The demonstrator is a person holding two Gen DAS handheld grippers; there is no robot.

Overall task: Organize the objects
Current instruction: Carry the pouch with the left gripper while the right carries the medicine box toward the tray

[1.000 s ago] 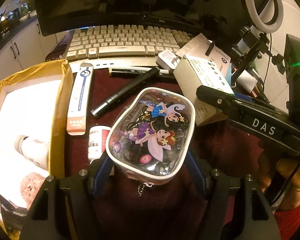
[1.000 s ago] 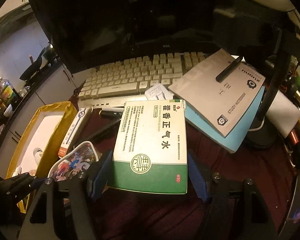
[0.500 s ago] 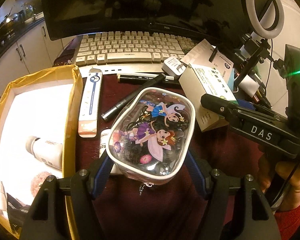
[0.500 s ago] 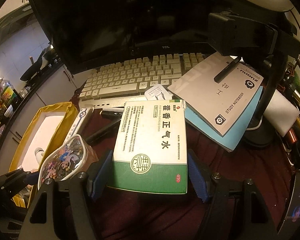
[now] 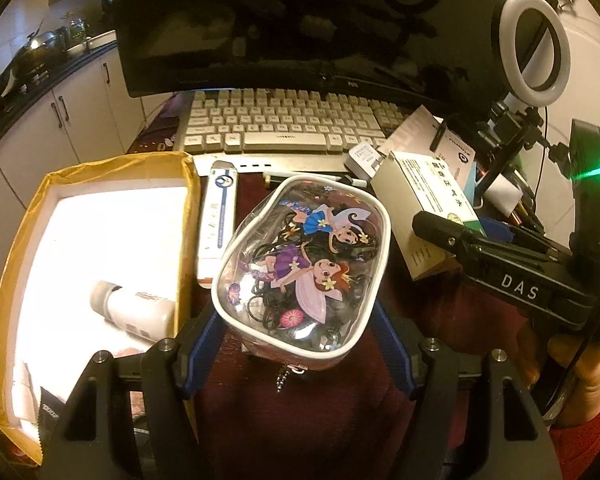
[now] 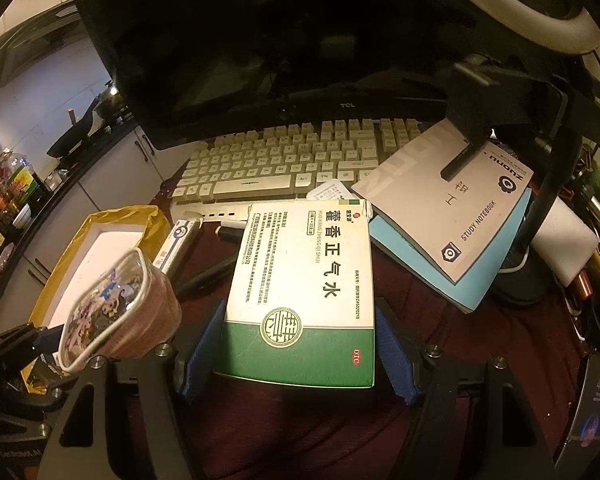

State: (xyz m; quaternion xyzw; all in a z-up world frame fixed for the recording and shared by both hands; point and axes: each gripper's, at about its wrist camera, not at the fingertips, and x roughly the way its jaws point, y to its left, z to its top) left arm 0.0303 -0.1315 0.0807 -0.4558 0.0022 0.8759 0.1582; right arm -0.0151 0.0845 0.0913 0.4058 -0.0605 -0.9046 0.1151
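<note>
The left gripper (image 5: 300, 336) pinches the cartoon pouch (image 5: 304, 264) beside the yellow box (image 5: 100, 164), while the right gripper (image 6: 298, 356) clamps the medicine carton (image 6: 300, 292).

Medicine box (image 6: 300, 296): pinyin "HUO XIANG ZHENG QI SHUI", large Chinese chars alongside, red "OTC" oval at green end; small print too fine to read. Notebook (image 6: 456, 204): "STUDY NOTEBOOK" on grey cover, plus a brand word upside down, unclear. Monitor (image 6: 260, 48): "TCL" on bottom bezel. Right gripper (image 5: 452, 236), seen from left wrist: "DAS" on black body.
</note>
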